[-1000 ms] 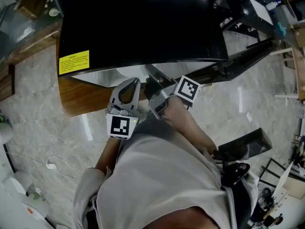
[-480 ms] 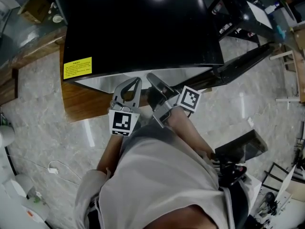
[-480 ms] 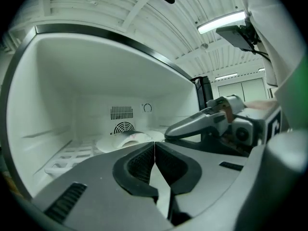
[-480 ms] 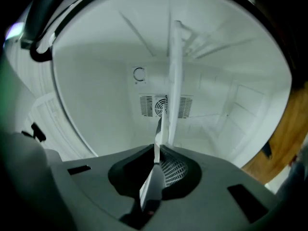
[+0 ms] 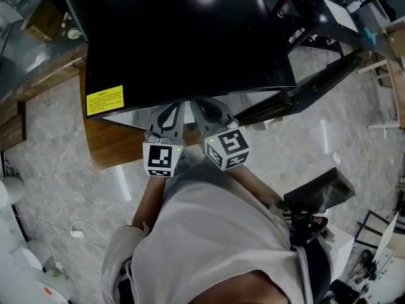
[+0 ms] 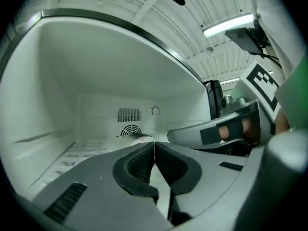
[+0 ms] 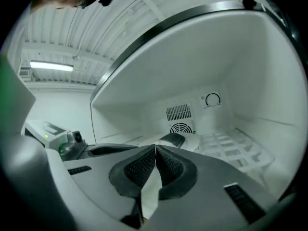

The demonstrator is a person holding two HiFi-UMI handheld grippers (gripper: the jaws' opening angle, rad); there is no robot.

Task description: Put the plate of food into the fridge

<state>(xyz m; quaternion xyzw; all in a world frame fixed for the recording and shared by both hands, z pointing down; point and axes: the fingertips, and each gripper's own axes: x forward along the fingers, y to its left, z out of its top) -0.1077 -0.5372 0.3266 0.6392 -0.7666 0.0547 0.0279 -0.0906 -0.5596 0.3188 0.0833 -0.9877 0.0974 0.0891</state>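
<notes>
White fridge (image 6: 96, 81) interior ahead; plate (image 6: 139, 137), partly seen, on shelf (image 7: 231, 148) just beyond jaw tips. Left gripper (image 6: 154, 146) and right gripper (image 7: 155, 149): jaws together, empty, right's just closed. Risk: careless withdrawal snags plate, drags it out.

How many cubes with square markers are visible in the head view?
2. The left marker cube rides on the left claw, in front of the fridge. The right marker cube rides on the right claw, just beside it. None seems hidden.
</notes>
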